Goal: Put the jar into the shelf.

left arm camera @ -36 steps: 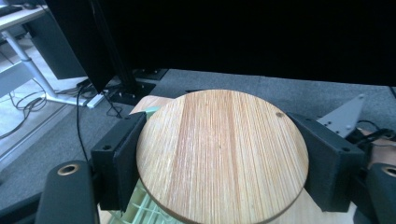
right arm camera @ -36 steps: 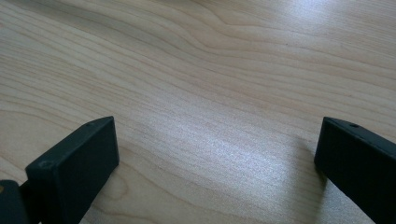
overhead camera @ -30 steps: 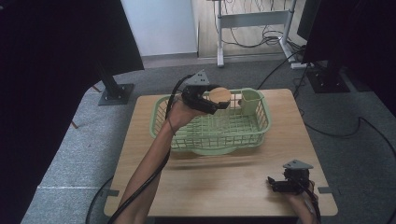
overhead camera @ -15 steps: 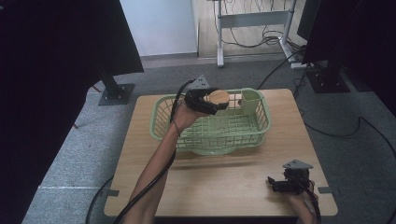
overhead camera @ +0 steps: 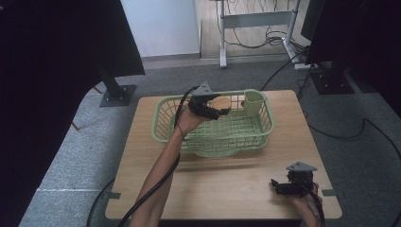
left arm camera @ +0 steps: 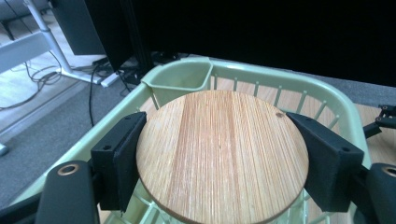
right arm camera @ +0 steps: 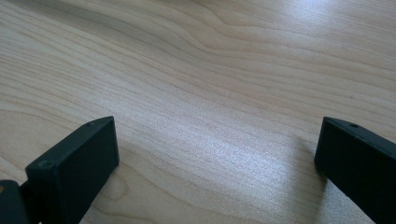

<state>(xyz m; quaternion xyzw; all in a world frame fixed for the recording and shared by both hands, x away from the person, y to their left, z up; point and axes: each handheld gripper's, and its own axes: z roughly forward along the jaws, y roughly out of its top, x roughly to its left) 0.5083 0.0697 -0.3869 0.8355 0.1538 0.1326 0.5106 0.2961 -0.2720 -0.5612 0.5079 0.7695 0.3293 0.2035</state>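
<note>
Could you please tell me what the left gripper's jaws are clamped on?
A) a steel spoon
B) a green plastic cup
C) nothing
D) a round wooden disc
D: in the left gripper view, the left gripper has both jaws pressed against the edge of the round wooden disc, above the green plastic basket.

No legible text, label, brand, number or sign anywhere in these views

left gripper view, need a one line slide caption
Left tongs clamp a round wooden lid above the green basket.
</note>
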